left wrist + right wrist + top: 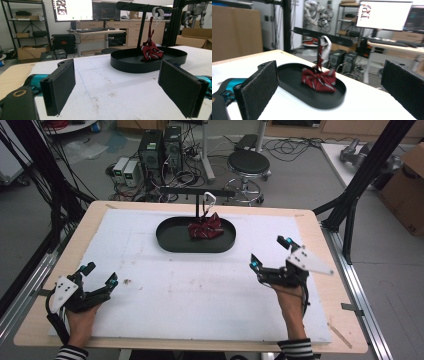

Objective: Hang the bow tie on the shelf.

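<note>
— Where is the tie (205,228) we're after?

— It sits bunched in the black oval tray (170,240) at the far middle of the tabletop (200,290). One end runs up to a white hook (209,197) on the black stand (200,193) above the tray, so part of it hangs and the rest is piled below.

— And our grippers?

— Both are well apart from it. Our left gripper (98,272) rests near the tabletop's left edge, jaws spread wide with nothing between them. Our right gripper (270,251) is nearer the tray on the right side, jaws also released and empty.

— How do we expect the tie to handle?

— We judge it light, soft and limp: dark red cloth with pale stripes, folded over itself. It won't hold a shape, and it will trail and swing once lifted. The weave looks smooth, so it may slide between the pads unless we pinch several layers at once.

— So where do we take hold?

— We'd go for the thick of the heap (318,81), on the top fold that stands clear of the tray floor, coming in from above so the jaws don't strike the tray wall. The narrow hanging strip (151,27) is the other choice, but it is thin and a pull there drags against the hook.

— Anything fragile?

— Not the cloth itself. The stand looks slight, so a hard tug could tip it.
</note>
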{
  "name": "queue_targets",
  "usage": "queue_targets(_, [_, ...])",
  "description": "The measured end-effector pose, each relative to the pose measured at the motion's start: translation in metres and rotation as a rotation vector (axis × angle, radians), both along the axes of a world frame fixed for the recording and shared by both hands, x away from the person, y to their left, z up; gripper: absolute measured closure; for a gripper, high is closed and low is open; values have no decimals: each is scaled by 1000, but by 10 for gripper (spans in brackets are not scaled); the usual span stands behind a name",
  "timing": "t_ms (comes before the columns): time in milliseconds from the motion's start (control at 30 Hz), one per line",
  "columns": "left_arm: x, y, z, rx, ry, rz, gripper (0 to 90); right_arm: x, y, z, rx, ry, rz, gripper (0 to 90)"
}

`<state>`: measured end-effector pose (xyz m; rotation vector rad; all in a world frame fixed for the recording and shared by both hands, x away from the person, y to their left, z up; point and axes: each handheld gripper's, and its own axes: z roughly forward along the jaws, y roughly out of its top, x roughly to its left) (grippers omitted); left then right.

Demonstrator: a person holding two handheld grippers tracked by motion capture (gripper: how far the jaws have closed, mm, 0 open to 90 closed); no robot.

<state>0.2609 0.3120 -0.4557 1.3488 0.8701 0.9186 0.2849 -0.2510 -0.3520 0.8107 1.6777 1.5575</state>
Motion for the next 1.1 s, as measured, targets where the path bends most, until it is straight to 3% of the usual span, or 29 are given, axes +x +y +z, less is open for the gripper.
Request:
queue_targets(67, [0,0,0,1,0,0,147,-12,-10,-14,27,-13,-19,4])
queue_targets(300, [-1,0,0,3,-13,-2,147,-31,-30,-59,32,-38,-82,4])
queue_targets(433, [-1,0,0,5,-11,-2,146,-32,-33,-77,63,-26,-100,4])
queue_targets(467, [-1,0,0,1,-15,-5,146,-29,-35,-84,53,6,-103,4])
queue_targets(533, [-2,-1,0,5,-21,-2,146,-31,-36,-90,54,-8,-151,4])
queue_targets(600, [-2,-1,0,7,-22,-2,146,-31,-36,-94,60,-8,-163,4])
queue_targets(733, [-2,-1,0,10,-24,-6,146,-27,-34,-101,45,19,-158,4])
queue_targets(1100, [-2,-1,0,9,-22,-9,146,-27,-33,-102,16,16,-163,4])
